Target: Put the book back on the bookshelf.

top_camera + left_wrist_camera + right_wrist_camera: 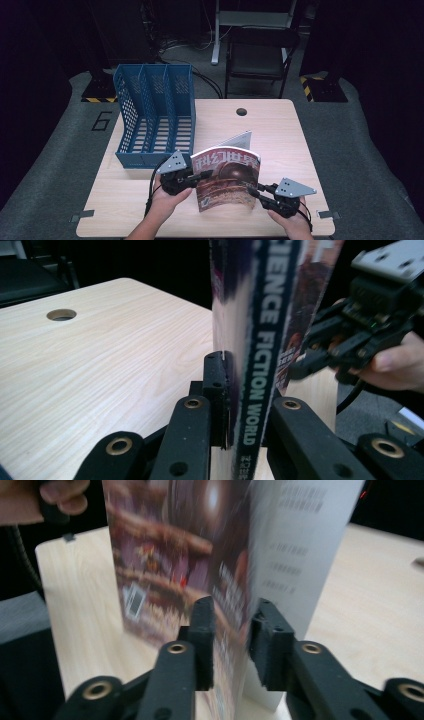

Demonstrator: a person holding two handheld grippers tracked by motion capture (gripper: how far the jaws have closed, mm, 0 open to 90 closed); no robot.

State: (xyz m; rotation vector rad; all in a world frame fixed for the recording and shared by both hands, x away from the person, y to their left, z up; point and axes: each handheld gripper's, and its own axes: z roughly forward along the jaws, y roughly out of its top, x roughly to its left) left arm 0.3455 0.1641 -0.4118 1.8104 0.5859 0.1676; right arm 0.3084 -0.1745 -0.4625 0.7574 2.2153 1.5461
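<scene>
A blue plastic three-slot file rack point(155, 116) stands on the far left part of the light wooden table point(280, 135), its open slots facing the person and nothing in them. It sits just behind the left claw point(206, 174), close to that hand point(167, 200) but not touching it. A round cable hole point(241, 111) lies in the table near the far edge, well apart from everything else. Beyond the table a dark folding chair point(260, 55) stands on the grey floor.

The right half of the table and the strip between the rack and the cable hole are bare wood, so there is open room to the right and far side. The near edge runs just below both hands; the right hand point(292, 220) hovers near the near-right corner.

The glossy science fiction magazine with a reddish-brown cover point(227, 177) stands upright on its lower edge near the middle front of the table, the cover facing the person and some pages fanning out behind. In the left gripper view the left claw is clamped on the magazine's spine point(260, 390), which rises straight up between the two black jaws. In the right gripper view the right claw point(231, 645) straddles the opposite, open edge of the magazine: the jaws stand slightly apart, with a visible gap on the side of the pale back pages, so they are not pressing on it. The picture there is blurred.
</scene>
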